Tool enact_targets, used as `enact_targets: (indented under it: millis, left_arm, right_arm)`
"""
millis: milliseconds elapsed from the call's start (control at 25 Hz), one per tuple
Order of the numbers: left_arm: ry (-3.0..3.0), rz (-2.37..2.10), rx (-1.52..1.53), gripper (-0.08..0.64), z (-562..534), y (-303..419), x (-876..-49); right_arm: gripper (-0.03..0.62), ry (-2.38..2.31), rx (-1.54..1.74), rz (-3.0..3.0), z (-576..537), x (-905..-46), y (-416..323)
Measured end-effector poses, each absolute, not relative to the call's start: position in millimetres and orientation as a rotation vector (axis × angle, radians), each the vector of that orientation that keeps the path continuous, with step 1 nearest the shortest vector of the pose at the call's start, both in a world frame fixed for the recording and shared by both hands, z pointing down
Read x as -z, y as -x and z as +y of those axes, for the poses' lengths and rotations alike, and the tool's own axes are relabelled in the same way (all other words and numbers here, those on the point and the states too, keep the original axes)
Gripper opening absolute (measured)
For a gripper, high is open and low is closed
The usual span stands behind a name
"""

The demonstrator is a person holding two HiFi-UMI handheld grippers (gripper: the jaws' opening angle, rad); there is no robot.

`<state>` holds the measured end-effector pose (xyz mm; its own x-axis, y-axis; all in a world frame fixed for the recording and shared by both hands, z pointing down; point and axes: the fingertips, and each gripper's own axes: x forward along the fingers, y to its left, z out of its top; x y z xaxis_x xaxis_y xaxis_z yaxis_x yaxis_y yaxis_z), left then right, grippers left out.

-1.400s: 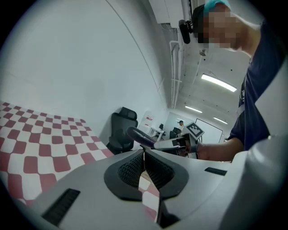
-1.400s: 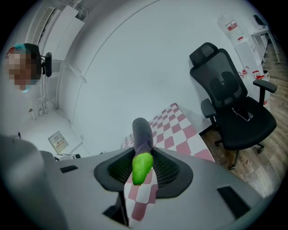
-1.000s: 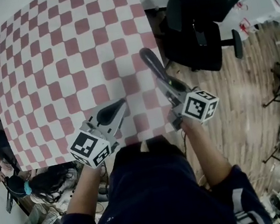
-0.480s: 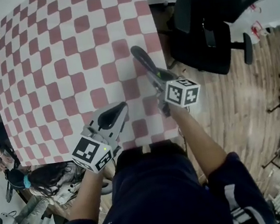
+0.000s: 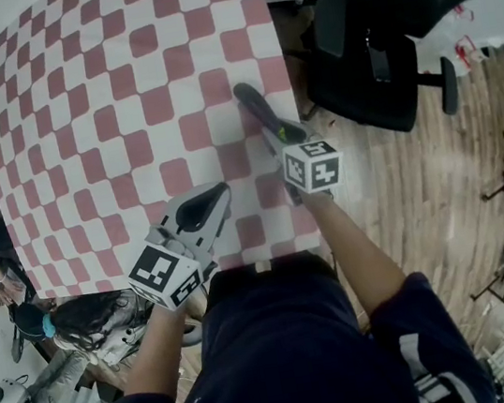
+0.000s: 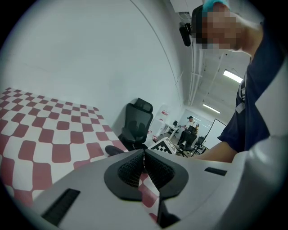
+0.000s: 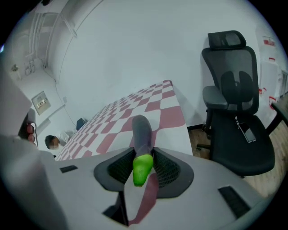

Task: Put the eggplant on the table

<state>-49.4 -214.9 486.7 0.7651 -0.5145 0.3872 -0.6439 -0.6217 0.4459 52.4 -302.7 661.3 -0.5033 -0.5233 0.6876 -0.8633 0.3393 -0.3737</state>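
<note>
The eggplant (image 7: 142,134) is long, dark purple, with a green stem end (image 7: 142,168). My right gripper (image 7: 143,167) is shut on it near the stem, and the purple body sticks out ahead over the red-and-white checked table (image 7: 118,117). In the head view the eggplant (image 5: 254,109) lies low over the table's (image 5: 103,96) right edge, with the right gripper (image 5: 285,135) behind it. My left gripper (image 5: 205,203) hovers over the table's near edge, shut and empty; its pads (image 6: 133,169) meet in the left gripper view.
A black office chair (image 5: 385,23) stands on the wooden floor just right of the table, also seen in the right gripper view as the chair (image 7: 234,117). People sit at the lower left (image 5: 54,331). A white wall runs behind the table.
My right gripper has come down and toward the table with the eggplant, rolling as it went. The left gripper has shifted only slightly.
</note>
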Motion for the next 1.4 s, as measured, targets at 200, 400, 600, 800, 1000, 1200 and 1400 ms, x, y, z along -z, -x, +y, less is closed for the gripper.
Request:
enact_targets:
  millis: [200,400,600,800,1000,1200,1400]
  left_arm:
    - [-2.382,-0.861,-0.295,0.032,-215,48,-487]
    - [-2.394,-0.859,-0.302,0.032,-210,48,-483]
    - [-2.415,-0.864,-0.288,0.032,-205,48,-475]
    - [-2.449,-0.876,-0.273,0.032,-198,52,-458]
    - [-2.484,-0.891,-0.253,0.032,-191,54,-442]
    - [-2.522,-0.896,-0.231,0.032,-185,54,-425]
    - [-2.557,-0.895,-0.222,0.032,-175,53,-408]
  right_arm:
    - [0.194,-1.182,-0.964,-2.149,-298,-666,-49]
    - [0.237,-1.178,-0.92,-2.146,-294,-662,-52]
    - [0.238,-1.177,-0.902,-2.179,-287,-646,-58]
    - [0.237,-1.172,-0.882,-2.252,-269,-606,-65]
    - [0.231,-1.149,-0.854,-2.333,-246,-562,-73]
    - [0.205,-1.153,-0.832,-2.424,-229,-517,-77]
    - [0.176,-1.18,-0.815,-2.506,-214,-473,-82]
